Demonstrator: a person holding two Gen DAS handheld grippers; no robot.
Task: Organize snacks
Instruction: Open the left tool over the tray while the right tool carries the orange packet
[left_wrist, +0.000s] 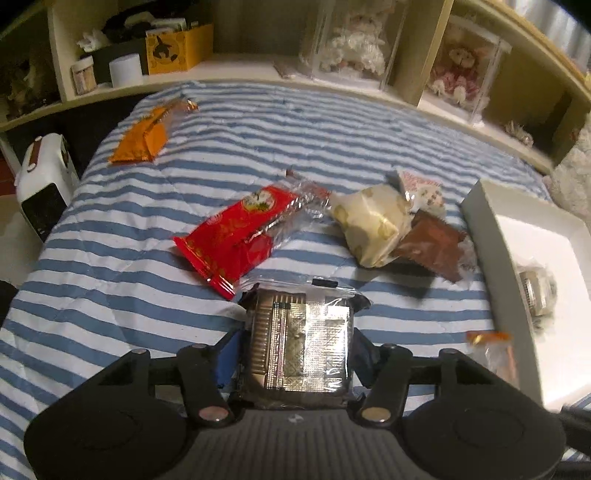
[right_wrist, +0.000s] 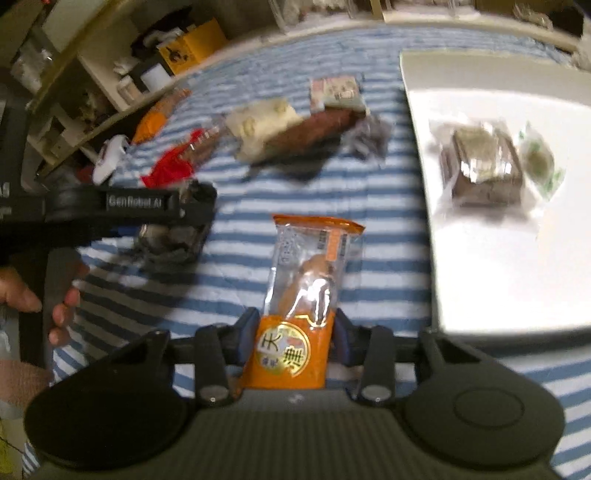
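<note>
On the blue-and-white striped bedspread (left_wrist: 110, 280), my left gripper (left_wrist: 299, 347) is shut on a square brown-and-gold snack (left_wrist: 299, 328) in clear wrap, both pads against its sides. The right wrist view shows that gripper (right_wrist: 192, 206) from the side at left. My right gripper (right_wrist: 295, 332) is shut on a long orange-and-clear packet (right_wrist: 306, 280) that sticks out forward. A white box (right_wrist: 480, 258) lies to the right, holding another brown-and-gold snack (right_wrist: 480, 166) and a small green one (right_wrist: 541, 162). Its rim (left_wrist: 480, 206) is at the right in the left wrist view.
Loose on the bed lie a red packet (left_wrist: 236, 232), a far orange packet (left_wrist: 142, 138), a cream packet (left_wrist: 369, 225), a brown packet (left_wrist: 432, 247) and a white-red one (left_wrist: 421, 188). Shelves line the far edge. A white appliance (left_wrist: 40, 184) stands off the bed's left side.
</note>
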